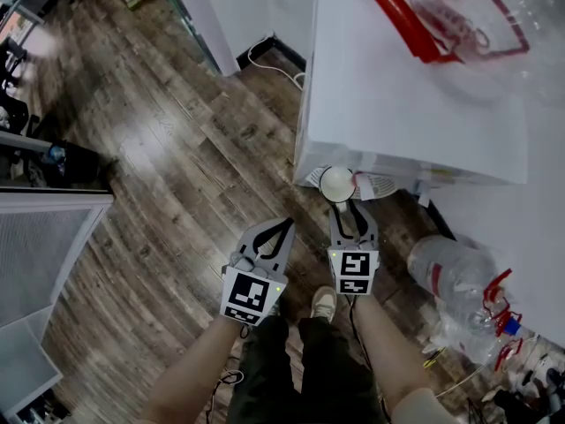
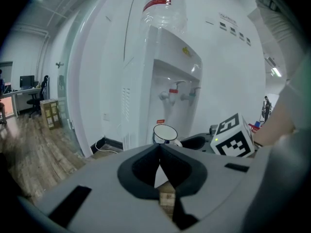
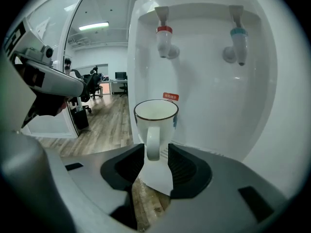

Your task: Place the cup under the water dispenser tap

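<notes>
Mug point(image 3: 155, 114) parked under the red tap point(image 3: 164, 38) to catch water; right gripper point(image 3: 156, 150) spread loose around its handle, left gripper point(image 2: 159, 149) pressed together, empty.

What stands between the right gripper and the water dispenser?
The white cup, its handle between the right gripper's open jaws, seen in the right gripper view.

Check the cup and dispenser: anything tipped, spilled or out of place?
The cup stands upright below the red tap, no spill visible. Only oddity: a spare water bottle lying on its side on the floor beside the dispenser.
</notes>
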The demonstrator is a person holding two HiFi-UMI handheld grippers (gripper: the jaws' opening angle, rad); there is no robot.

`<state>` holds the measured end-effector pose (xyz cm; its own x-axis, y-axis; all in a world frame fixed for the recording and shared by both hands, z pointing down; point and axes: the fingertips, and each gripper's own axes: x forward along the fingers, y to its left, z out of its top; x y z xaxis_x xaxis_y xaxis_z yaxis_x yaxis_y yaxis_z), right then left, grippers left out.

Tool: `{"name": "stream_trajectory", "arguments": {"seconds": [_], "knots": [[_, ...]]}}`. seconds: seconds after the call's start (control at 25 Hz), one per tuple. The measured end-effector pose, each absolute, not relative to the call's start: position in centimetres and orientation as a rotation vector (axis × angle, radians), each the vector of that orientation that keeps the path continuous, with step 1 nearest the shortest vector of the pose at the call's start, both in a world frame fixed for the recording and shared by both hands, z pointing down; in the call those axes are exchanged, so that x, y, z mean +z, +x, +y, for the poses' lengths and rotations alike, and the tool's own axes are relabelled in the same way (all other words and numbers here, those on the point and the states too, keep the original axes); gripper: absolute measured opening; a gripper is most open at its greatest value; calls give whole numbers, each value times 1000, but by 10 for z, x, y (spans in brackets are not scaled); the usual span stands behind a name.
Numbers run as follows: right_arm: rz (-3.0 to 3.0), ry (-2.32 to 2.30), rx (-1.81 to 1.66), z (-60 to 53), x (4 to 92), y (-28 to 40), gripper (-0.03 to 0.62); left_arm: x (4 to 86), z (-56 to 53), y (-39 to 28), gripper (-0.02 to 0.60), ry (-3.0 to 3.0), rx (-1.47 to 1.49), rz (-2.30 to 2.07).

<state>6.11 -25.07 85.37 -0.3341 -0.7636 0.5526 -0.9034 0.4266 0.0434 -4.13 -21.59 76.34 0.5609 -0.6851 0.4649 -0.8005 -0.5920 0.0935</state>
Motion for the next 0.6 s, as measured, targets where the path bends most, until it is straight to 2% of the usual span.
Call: {"name": "stream_trajectory", "arguments": {"seconds": [0.4, 0.6], "knots": [[-2208, 1381, 412, -233, 820, 69, 170, 736, -206, -43, 6, 2514, 620, -1200], [-2204, 1391, 470, -215, 773, 84, 132, 693, -198, -40, 6, 2535, 632, -1183]]}}
